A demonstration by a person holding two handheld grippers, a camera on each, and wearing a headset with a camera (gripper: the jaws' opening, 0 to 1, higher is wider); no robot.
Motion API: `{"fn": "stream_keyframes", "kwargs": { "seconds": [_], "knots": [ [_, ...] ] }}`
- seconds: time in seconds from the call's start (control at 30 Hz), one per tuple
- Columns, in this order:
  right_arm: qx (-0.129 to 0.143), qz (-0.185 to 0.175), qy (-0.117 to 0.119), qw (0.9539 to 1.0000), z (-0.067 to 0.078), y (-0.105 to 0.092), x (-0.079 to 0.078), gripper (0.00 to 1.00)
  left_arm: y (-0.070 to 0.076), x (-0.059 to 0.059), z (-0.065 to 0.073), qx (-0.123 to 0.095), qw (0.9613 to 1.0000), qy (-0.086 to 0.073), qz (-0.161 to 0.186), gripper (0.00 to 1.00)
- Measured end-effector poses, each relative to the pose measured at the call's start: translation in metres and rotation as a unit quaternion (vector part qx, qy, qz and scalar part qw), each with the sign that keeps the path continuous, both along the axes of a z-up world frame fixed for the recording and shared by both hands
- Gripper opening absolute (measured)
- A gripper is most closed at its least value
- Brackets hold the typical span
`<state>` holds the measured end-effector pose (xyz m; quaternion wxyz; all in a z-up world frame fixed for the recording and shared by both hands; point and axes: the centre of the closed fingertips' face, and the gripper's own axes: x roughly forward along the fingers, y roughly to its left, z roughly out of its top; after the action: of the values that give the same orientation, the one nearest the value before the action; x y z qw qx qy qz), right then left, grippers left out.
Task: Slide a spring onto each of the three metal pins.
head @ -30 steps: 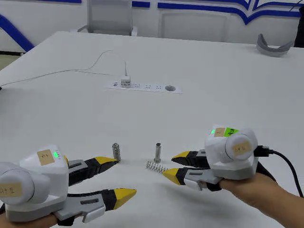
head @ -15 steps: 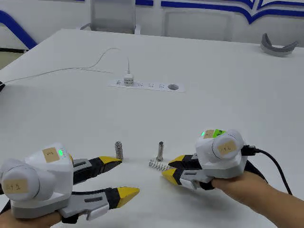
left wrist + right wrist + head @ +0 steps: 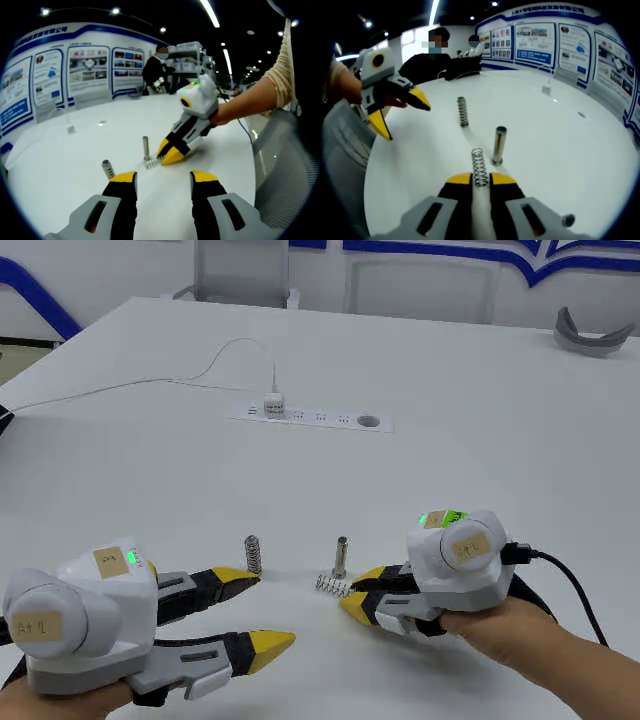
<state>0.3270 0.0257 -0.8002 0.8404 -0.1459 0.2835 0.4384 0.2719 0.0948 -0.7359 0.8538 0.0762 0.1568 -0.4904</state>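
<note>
Two metal pins stand on the white table. The left pin (image 3: 253, 554) (image 3: 463, 111) (image 3: 108, 169) wears a spring. The right pin (image 3: 341, 556) (image 3: 498, 145) (image 3: 146, 148) is bare. A loose spring (image 3: 330, 586) (image 3: 479, 167) (image 3: 150, 162) lies flat just in front of the bare pin. My right gripper (image 3: 362, 590) (image 3: 481, 179) (image 3: 169, 152) has its yellow tips closed on that spring's near end. My left gripper (image 3: 258, 610) (image 3: 163, 177) (image 3: 405, 117) hovers open and holds nothing, its upper tip close to the sprung pin.
A white power strip (image 3: 310, 418) with a plugged charger (image 3: 272, 405) and its cable lies mid-table. A grey curved band (image 3: 592, 340) rests at the far right. A chair (image 3: 245, 270) stands behind the table. People stand in the background (image 3: 437, 47).
My right gripper's jaws have narrowed from wide open down onto the loose spring. The left gripper stays open in about the same place.
</note>
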Motion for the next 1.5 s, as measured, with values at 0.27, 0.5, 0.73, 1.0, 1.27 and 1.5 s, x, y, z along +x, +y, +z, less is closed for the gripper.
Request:
{"fn": "stream_keyframes", "kwargs": {
  "seconds": [0.27,0.5,0.73,1.0,1.27,1.5],
  "knots": [
    [-0.010,0.006,-0.015,0.9998,0.001,0.002,0.002,0.12,0.000,0.001,0.000,0.000,1.0000,0.001,0.001,0.42],
    [-0.017,0.009,-0.025,0.9995,0.001,0.002,0.001,0.12,0.001,0.001,-0.001,0.000,1.0000,0.003,0.003,0.41],
    [-0.015,0.007,-0.018,0.9997,0.002,-0.001,-0.003,0.12,0.004,0.003,-0.002,0.000,1.0000,0.003,0.007,0.40],
    [-0.004,0.012,-0.019,0.9997,0.011,-0.002,-0.014,0.11,0.005,0.004,-0.003,0.001,0.9999,0.005,0.009,0.39],
    [0.015,0.027,-0.034,0.9990,0.033,-0.001,-0.025,0.11,0.000,0.007,0.001,-0.003,1.0000,0.003,0.004,0.39],
    [0.038,0.075,-0.053,0.9950,0.053,0.010,-0.044,0.11,-0.005,0.008,0.006,-0.008,0.9999,-0.001,-0.008,0.38]
  ]
}}
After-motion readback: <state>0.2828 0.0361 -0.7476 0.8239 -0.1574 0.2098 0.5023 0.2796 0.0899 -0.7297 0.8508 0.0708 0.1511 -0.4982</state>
